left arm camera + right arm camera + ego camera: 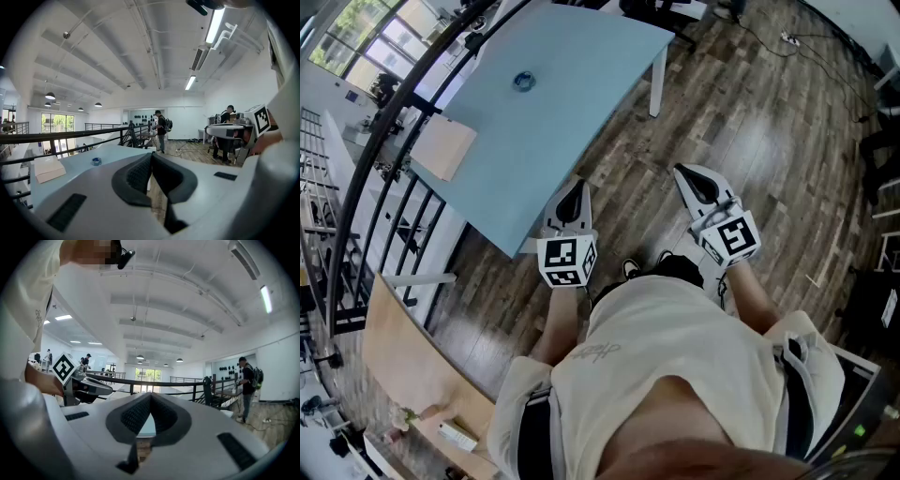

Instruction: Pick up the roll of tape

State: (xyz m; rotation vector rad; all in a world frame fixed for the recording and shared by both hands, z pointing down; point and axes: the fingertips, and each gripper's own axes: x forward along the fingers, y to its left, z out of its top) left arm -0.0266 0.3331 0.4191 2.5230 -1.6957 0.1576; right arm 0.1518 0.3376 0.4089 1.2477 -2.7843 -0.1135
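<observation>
The roll of tape (522, 81) is a small blue ring lying flat far out on the pale blue table (553, 112). The left gripper view shows the same roll (96, 161), small and distant. My left gripper (575, 189) is held near the table's near edge, well short of the roll. Its jaws are shut with nothing between them (151, 154). My right gripper (682, 172) hovers over the wooden floor to the right of the table. It is also shut and empty (151, 394). Both point roughly level.
A tan flat board (442, 147) lies on the table's left part. A black railing (384, 159) runs along the table's left side. A white table leg (657, 82) stands at the right corner. A person with a backpack (161, 129) stands far off.
</observation>
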